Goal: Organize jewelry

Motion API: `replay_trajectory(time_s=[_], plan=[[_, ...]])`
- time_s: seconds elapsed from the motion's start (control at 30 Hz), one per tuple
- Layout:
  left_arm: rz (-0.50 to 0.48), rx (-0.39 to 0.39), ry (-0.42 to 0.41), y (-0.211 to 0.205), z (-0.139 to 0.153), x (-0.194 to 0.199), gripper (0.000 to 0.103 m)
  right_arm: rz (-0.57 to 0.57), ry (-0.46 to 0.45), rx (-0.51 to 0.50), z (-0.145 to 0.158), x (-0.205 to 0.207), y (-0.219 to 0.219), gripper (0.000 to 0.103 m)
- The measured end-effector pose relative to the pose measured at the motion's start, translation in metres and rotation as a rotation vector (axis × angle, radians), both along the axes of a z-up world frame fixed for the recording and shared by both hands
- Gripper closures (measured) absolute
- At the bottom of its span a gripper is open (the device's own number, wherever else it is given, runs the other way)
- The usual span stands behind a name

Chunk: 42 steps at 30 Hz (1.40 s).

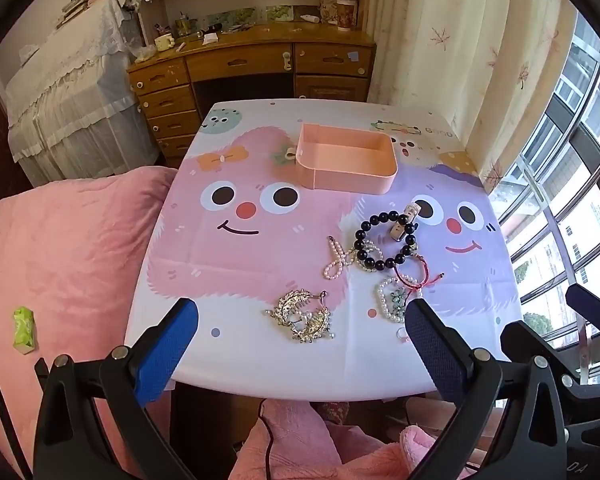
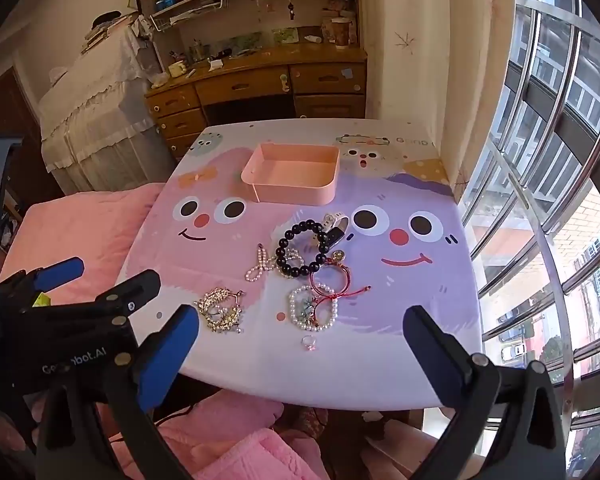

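Jewelry lies on the cartoon-print table [image 1: 228,264]: a gold leaf hair clip [image 1: 302,317] [image 2: 220,309], a pearl bow clip [image 1: 338,259] [image 2: 260,263], a black bead bracelet [image 1: 385,241] [image 2: 302,247], a pearl bracelet [image 1: 396,300] [image 2: 312,308], a red cord bracelet [image 2: 334,284] and a small ring [image 2: 309,342]. An empty pink box [image 1: 346,158] [image 2: 292,174] stands further back. My left gripper [image 1: 300,340] is open above the near edge, by the hair clip. My right gripper [image 2: 300,344] is open over the ring.
A pink blanket [image 1: 68,248] covers the bed on the left, with a green packet [image 1: 24,330] on it. A wooden desk [image 1: 252,68] stands behind the table. A curtain and barred window [image 2: 548,200] are on the right.
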State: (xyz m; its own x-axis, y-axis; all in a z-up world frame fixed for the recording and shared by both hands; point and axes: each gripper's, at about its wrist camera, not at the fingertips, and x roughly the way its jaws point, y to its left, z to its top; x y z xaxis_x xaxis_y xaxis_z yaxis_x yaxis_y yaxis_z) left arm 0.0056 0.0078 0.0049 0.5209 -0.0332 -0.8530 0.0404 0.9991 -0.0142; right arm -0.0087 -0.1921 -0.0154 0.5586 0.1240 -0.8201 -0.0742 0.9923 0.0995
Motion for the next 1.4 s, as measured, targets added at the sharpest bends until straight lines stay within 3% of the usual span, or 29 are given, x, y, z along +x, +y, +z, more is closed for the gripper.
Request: replay_trajectory(time_s=[1.4], plan=[[-0.018, 0.045, -0.027, -0.023, 0.008, -0.009, 0.001, -0.054, 0.003, -0.004, -0.004, 0.001, -0.028, 0.001]])
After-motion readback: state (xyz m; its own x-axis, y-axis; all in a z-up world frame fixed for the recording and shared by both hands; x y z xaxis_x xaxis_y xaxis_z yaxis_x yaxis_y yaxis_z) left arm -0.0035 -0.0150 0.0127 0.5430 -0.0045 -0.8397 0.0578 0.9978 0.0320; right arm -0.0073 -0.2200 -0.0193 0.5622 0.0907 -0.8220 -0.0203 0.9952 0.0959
